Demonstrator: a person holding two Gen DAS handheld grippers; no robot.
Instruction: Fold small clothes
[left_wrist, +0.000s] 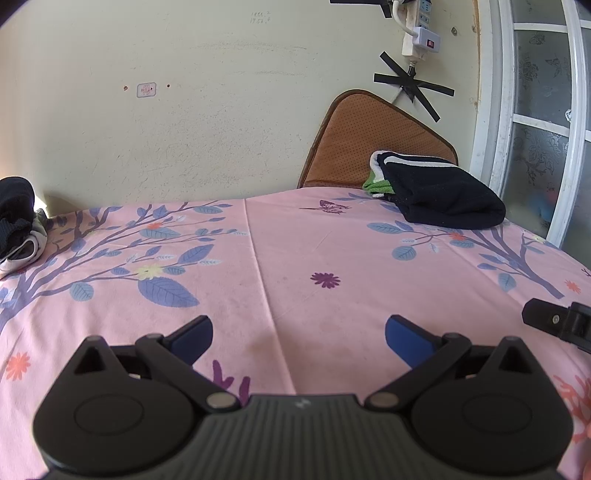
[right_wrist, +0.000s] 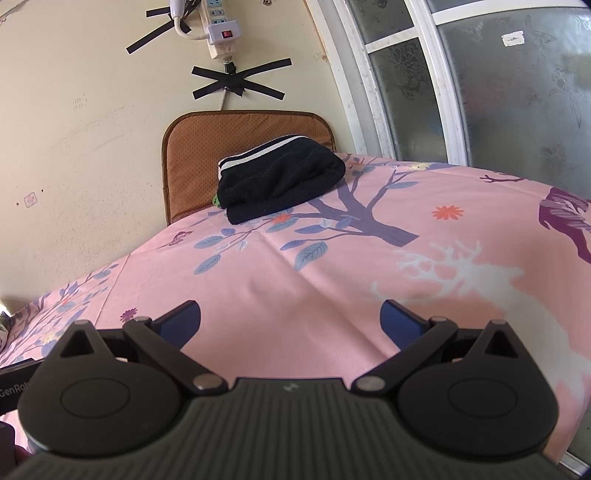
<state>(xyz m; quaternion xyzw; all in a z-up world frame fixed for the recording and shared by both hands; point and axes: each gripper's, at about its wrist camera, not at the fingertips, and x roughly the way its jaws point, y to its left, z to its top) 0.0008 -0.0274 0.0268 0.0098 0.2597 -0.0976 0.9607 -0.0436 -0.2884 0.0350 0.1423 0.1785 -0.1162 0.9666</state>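
A folded dark navy garment with white stripes (left_wrist: 439, 192) lies at the far right of the pink floral tablecloth (left_wrist: 295, 266), on top of a green piece (left_wrist: 376, 186). It also shows in the right wrist view (right_wrist: 280, 177). A crumpled dark and white pile of clothes (left_wrist: 18, 225) lies at the far left edge. My left gripper (left_wrist: 299, 338) is open and empty above the cloth. My right gripper (right_wrist: 290, 323) is open and empty; part of it shows at the right edge of the left wrist view (left_wrist: 557, 319).
A brown cushion (left_wrist: 369, 140) leans on the wall behind the folded garment. A power strip (left_wrist: 419, 33) and black tape hang on the wall. A frosted window (right_wrist: 480, 74) stands at the right. The table's edge drops off at the right (right_wrist: 576, 369).
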